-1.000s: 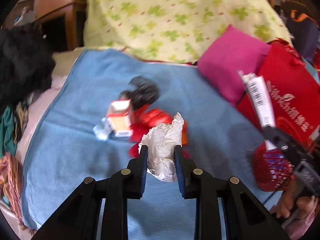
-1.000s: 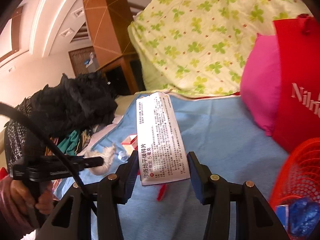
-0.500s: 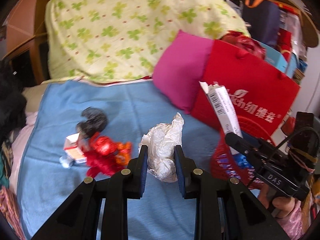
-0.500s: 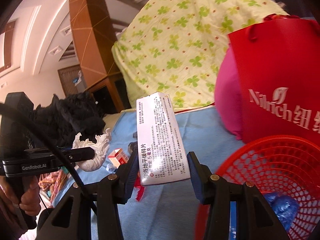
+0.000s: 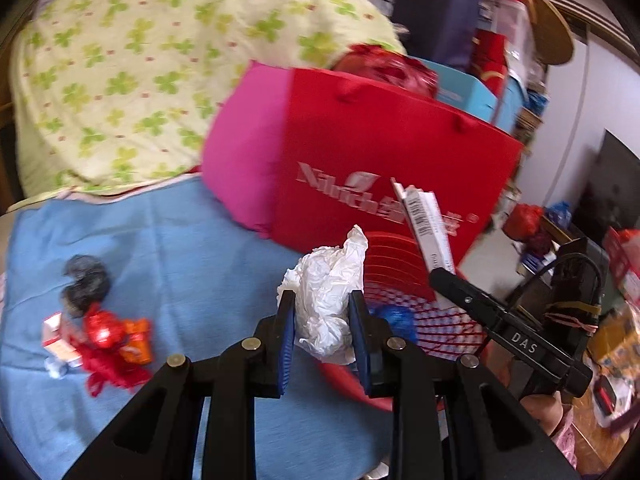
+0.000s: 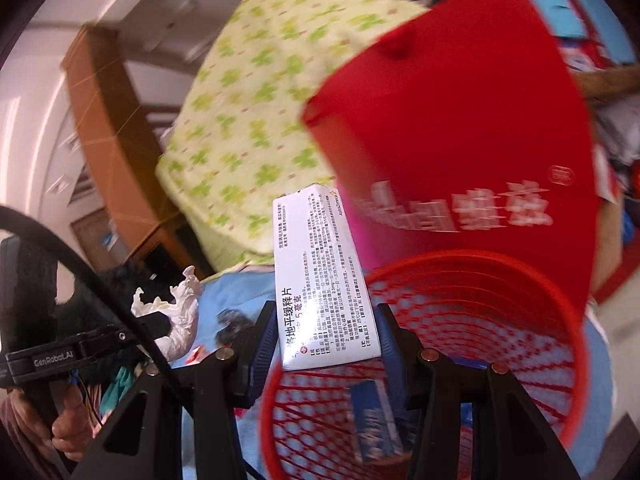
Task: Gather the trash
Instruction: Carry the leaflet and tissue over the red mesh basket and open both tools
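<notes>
Tissue wad (image 5: 328, 300) at basket (image 5: 404, 248) rim, carton (image 6: 320, 276) above opening

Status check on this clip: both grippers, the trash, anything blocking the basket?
Left gripper shut on crumpled white wrapper. Right gripper shut on medicine box, over red basket. More trash on blue blanket. Nothing blocking.

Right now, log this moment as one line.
left tool: shut on crumpled tissue | right tool: shut on medicine box | both over red basket
</notes>
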Demonstrator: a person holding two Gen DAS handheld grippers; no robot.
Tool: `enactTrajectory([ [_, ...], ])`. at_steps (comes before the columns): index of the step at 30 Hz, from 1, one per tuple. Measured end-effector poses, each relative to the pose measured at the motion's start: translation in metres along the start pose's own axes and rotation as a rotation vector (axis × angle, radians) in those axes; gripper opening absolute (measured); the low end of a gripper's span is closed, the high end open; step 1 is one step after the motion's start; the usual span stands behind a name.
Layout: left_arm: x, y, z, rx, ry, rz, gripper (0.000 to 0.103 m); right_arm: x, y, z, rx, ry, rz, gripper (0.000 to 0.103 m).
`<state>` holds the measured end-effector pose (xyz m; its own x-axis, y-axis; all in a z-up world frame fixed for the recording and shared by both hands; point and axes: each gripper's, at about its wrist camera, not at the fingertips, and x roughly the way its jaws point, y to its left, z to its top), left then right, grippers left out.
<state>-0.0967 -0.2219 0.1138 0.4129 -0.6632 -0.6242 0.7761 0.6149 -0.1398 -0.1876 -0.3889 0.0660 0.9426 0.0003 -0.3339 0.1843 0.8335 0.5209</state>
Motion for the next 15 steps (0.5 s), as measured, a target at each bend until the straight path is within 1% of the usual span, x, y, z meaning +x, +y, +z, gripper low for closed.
enactTrajectory([
  [2, 0.012, -0.013, 0.001, 0.022, 0.012, -0.028, 0.029, -0.009, -0.015, -0.001, 0.053, 0.0, -0.019, 0.052],
  [4, 0.028, -0.026, 0.001, 0.038, 0.038, -0.069, 0.034, -0.013, -0.025, 0.0, 0.091, 0.004, -0.04, 0.053],
  [5, 0.034, -0.03, 0.0, 0.044, 0.052, -0.074, 0.04, -0.014, -0.03, 0.0, 0.11, 0.006, -0.051, 0.056],
  [6, 0.04, -0.034, -0.001, 0.05, 0.061, -0.069, 0.053, -0.015, -0.034, 0.002, 0.122, 0.008, -0.061, 0.066],
  [7, 0.044, -0.037, -0.002, 0.059, 0.066, -0.053, 0.064, -0.016, -0.036, 0.003, 0.131, 0.005, -0.072, 0.071],
  [9, 0.043, -0.039, -0.006, 0.067, 0.05, -0.031, 0.065, -0.018, -0.039, 0.005, 0.141, -0.012, -0.08, 0.071],
  [12, 0.034, -0.03, -0.011, 0.071, 0.039, -0.002, 0.065, -0.024, -0.037, 0.007, 0.141, -0.053, -0.059, 0.071],
  [14, 0.025, -0.021, -0.013, 0.077, 0.025, 0.055, 0.065, -0.024, -0.028, 0.007, 0.117, -0.072, -0.042, 0.071],
  [15, 0.019, -0.015, -0.014, 0.079, 0.018, 0.103, 0.065, -0.023, -0.022, 0.008, 0.096, -0.081, -0.039, 0.071],
])
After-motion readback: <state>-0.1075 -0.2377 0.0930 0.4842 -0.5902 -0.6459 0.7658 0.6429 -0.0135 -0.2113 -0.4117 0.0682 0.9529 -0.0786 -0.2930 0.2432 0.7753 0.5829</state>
